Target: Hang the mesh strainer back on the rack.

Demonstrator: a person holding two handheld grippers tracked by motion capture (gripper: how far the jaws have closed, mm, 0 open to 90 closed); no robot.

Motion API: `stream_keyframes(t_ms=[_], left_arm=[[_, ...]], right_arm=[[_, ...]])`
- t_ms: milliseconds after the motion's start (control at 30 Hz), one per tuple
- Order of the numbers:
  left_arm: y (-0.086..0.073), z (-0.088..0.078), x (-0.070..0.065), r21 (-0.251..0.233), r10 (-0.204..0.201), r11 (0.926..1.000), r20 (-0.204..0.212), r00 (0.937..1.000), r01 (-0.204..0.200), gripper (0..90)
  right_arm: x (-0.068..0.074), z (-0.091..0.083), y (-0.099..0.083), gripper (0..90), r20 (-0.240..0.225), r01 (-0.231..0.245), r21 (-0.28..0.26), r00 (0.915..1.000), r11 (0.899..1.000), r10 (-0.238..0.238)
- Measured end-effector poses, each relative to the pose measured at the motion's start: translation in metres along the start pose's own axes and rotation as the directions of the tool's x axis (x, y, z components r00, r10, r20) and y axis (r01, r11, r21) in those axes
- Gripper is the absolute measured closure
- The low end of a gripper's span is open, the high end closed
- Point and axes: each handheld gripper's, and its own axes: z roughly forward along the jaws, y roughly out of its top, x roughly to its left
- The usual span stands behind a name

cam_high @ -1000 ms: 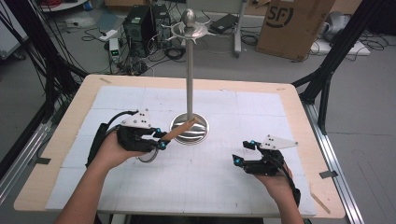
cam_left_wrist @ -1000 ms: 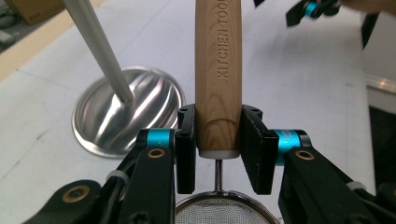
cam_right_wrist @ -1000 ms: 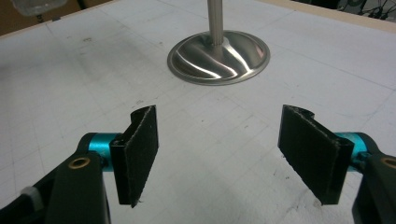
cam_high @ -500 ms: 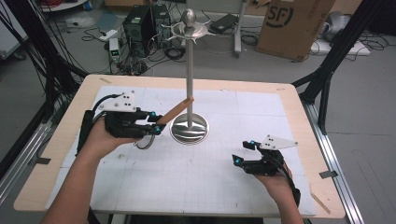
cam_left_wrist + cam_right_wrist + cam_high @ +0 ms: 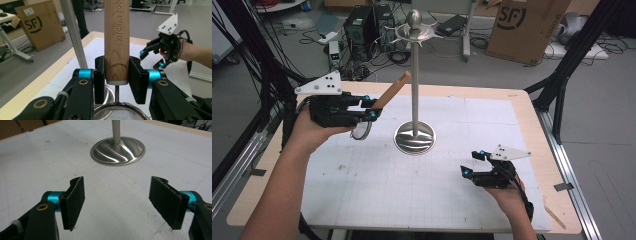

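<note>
High view: at the left, the left gripper [image 5: 371,109] is raised off the counter [image 5: 522,107], its fingers [image 5: 136,78] clamped on the wooden handle [image 5: 392,90] of a mesh strainer [image 5: 119,112] whose basket hangs below them. The handle slants up toward the hooked crown of the steel utensil stand [image 5: 414,90], probably to hang it there. The stand's pole rises just beyond the fingers and could block the swing. Farther right, the right gripper [image 5: 473,163] rests low, fingers spread wide and empty, well apart from the stand's base.
</note>
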Motion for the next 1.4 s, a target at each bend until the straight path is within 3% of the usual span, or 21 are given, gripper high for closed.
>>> stream_keyframes(t_ms=[567,933,1400], left_arm=[[0.025,-0.014,0.017,-0.017,-0.003,0.9999,-0.041,0.9991,0.002,68.7],[0.039,-0.03,0.029,-0.03,-0.007,0.9995,-0.097,0.9953,0.004,68.7],[0.039,-0.016,0.037,-0.006,-0.013,0.9999,-0.121,0.9926,0.012,68.7]], right_arm=[[-0.001,-0.001,0.0,28.2,0.002,-0.002,-0.002,1.0,1.0,0.002],[-0.001,-0.001,0.0,28.2,0.003,0.001,-0.006,1.0,1.0,-0.001],[-0.001,-0.001,0.0,28.2,0.003,-0.001,-0.002,1.0,1.0,0.001]])
